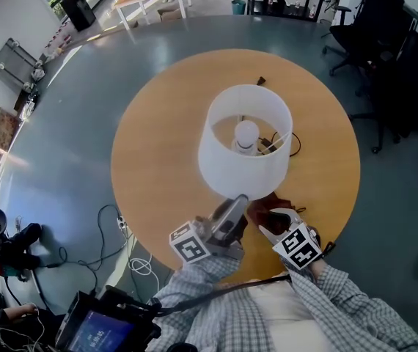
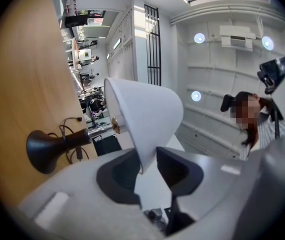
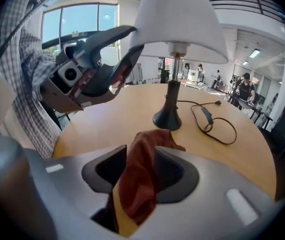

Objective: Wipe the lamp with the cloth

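A white lamp shade point(image 1: 244, 141) stands on a black base point(image 3: 168, 118) in the middle of the round wooden table point(image 1: 158, 160), its bulb point(image 1: 246, 132) showing from above. My left gripper point(image 1: 235, 201) reaches up to the shade's near rim. In the left gripper view the shade point(image 2: 142, 119) has its rim wall between the pads, and the left gripper point(image 2: 145, 170) is shut on it. A rust-red cloth point(image 3: 140, 179) lies loosely in my right gripper point(image 3: 140, 170), whose jaws stand apart. The cloth's far end point(image 1: 264, 205) droops onto the table before the lamp base.
The lamp's black cord point(image 3: 217, 126) and plug lie in loops on the table to the right of the base. Black office chairs point(image 1: 400, 57) stand beyond the table at the right. Cables point(image 1: 114, 233) trail on the floor at the left.
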### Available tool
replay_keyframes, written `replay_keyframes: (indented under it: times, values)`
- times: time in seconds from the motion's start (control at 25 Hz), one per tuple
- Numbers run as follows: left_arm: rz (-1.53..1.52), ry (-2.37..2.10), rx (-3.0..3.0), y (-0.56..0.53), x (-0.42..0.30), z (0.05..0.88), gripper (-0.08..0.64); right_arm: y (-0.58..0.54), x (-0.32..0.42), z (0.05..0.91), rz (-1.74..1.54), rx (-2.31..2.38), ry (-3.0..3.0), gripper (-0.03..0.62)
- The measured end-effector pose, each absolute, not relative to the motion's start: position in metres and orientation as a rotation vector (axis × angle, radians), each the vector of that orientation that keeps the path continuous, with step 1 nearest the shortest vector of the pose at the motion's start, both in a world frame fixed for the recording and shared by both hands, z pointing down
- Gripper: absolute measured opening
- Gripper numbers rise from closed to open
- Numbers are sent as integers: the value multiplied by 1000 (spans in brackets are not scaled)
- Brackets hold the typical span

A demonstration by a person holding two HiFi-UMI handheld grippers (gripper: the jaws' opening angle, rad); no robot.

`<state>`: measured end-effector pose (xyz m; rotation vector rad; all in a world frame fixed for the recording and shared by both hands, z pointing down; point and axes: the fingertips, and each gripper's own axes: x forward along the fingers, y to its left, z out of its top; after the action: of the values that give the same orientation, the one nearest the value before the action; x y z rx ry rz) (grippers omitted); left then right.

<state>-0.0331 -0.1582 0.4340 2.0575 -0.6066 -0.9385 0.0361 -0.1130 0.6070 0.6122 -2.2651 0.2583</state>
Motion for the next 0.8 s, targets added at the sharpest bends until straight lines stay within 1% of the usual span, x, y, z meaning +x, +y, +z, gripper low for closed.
replay_keyframes:
  times: [0.16, 0.4, 0.44, 0.48, 0.52, 0.64, 0.8]
  values:
    - [-932, -607, 2048, -140, -47, 436, 103, -104, 9, 634, 199, 545, -2186, 248]
    - [-942, -619, 2032, -131, -51, 435, 103, -111, 6, 656, 146, 534, -2120, 249]
    - [-943, -622, 2032, -132, -51, 435, 103, -114, 8, 655, 150, 545, -2125, 213]
    - [-944, -625, 2032, -132, -51, 435, 103, -116, 10, 654, 162, 559, -2132, 160]
    - [-945, -627, 2032, -132, -51, 435, 103, -118, 12, 653, 182, 571, -2142, 134]
    - [-952, -634, 2033, -132, -50, 435, 103, -123, 22, 647, 257, 616, -2169, 101]
    - [-966, -655, 2028, -132, -51, 438, 103, -129, 52, 632, 390, 720, -2232, 92]
